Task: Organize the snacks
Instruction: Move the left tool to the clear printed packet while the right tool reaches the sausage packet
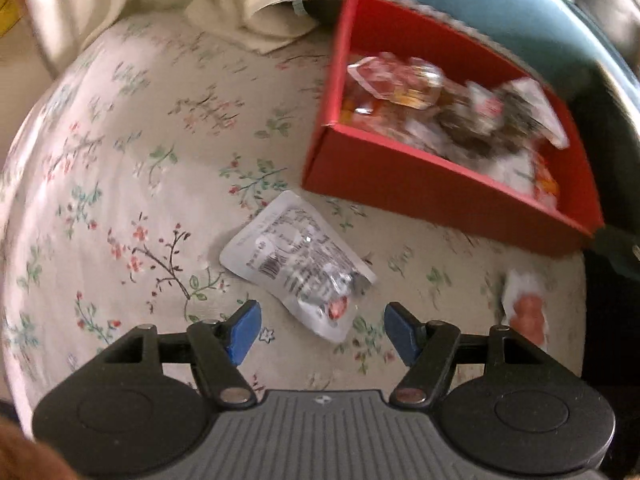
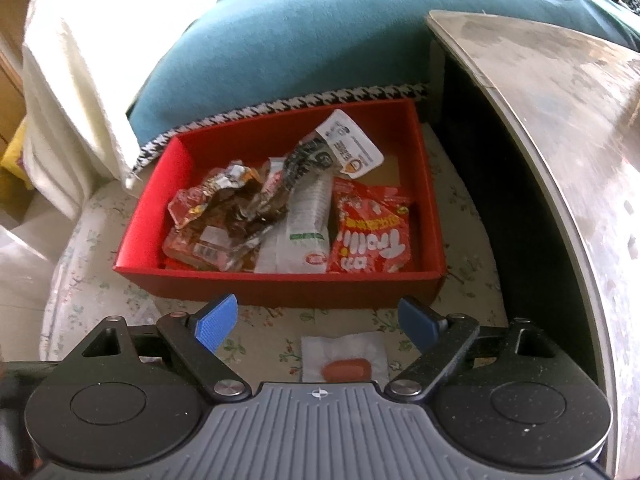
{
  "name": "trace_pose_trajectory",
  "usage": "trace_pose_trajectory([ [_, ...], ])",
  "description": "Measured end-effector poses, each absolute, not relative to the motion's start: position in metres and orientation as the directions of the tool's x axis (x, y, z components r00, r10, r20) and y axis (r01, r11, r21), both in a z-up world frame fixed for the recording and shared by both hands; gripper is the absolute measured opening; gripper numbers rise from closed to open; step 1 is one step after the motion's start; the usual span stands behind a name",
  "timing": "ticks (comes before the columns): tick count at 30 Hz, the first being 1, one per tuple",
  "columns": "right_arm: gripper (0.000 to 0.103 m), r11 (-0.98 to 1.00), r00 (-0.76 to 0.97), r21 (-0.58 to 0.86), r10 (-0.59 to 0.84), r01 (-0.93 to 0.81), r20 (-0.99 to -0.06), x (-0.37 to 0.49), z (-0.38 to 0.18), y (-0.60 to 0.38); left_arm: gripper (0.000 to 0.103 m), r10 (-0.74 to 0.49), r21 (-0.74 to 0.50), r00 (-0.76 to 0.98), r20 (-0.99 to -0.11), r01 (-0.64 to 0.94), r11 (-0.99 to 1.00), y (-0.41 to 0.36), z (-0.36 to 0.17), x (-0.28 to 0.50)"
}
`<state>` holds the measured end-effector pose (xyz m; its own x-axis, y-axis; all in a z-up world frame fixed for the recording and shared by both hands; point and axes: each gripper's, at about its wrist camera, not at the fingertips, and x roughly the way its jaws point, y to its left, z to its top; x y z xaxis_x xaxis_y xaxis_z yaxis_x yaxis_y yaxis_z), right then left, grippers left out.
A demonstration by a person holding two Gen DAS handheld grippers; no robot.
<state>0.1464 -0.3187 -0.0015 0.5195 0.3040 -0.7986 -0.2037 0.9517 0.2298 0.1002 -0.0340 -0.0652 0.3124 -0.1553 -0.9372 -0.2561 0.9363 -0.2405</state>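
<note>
A red cardboard box [image 2: 280,290] sits on a floral cloth and holds several snack packets, among them a red Trolli bag [image 2: 370,232] and a white packet [image 2: 306,232]. The box also shows in the left wrist view [image 1: 420,188]. A silver-white snack pouch [image 1: 296,264] lies on the cloth just ahead of my left gripper [image 1: 322,330], which is open and empty. A small white packet with an orange-red sausage [image 2: 346,362] lies between the fingers of my open, empty right gripper [image 2: 318,322]; it also shows in the left wrist view [image 1: 526,312].
A teal cushion [image 2: 320,40] with a houndstooth edge lies behind the box. A cream blanket [image 2: 80,72] is at the left. A round metal-rimmed table top [image 2: 560,120] stands close on the right. The floral cloth [image 1: 140,160] stretches left of the box.
</note>
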Motion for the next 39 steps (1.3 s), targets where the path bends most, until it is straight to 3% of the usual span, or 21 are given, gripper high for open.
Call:
trace_pose_trajectory([
  [7,0.092,0.935,0.517,0.272,0.353,-0.228,-0.78,0.149,0.0,-0.321,0.062,-0.048,-0.177,0.31,-0.95,-0.403,0.898,-0.042,-0.07,0.122],
  [11,0.092,0.931,0.512,0.275,0.361,-0.238,-0.779,0.148,0.0,-0.324,0.069,0.014,-0.133,0.303,-0.953,-0.458,0.879,-0.049,-0.075,0.134],
  [14,0.092,0.933,0.517,0.274,0.357,-0.233,-0.778,0.146,0.001,-0.329,0.068,0.054,-0.078,0.297,-0.953,-0.415,0.906,-0.059,-0.076,0.135],
  [20,0.092,0.943,0.496,0.249,0.328,-0.221,-0.804,0.142,-0.01,-0.333,0.05,0.053,-0.041,0.291,-0.955,-0.307,0.951,-0.058,-0.071,0.115],
  [37,0.096,0.984,0.326,0.119,0.156,-0.131,-0.933,0.155,-0.087,-0.308,0.049,0.003,-0.01,0.329,-0.944,-0.038,0.999,-0.036,-0.069,0.081],
  [39,0.103,0.984,0.329,0.078,0.129,-0.162,-0.935,0.154,-0.092,-0.295,0.05,-0.009,-0.018,0.331,-0.943,-0.026,0.999,-0.034,-0.07,0.082],
])
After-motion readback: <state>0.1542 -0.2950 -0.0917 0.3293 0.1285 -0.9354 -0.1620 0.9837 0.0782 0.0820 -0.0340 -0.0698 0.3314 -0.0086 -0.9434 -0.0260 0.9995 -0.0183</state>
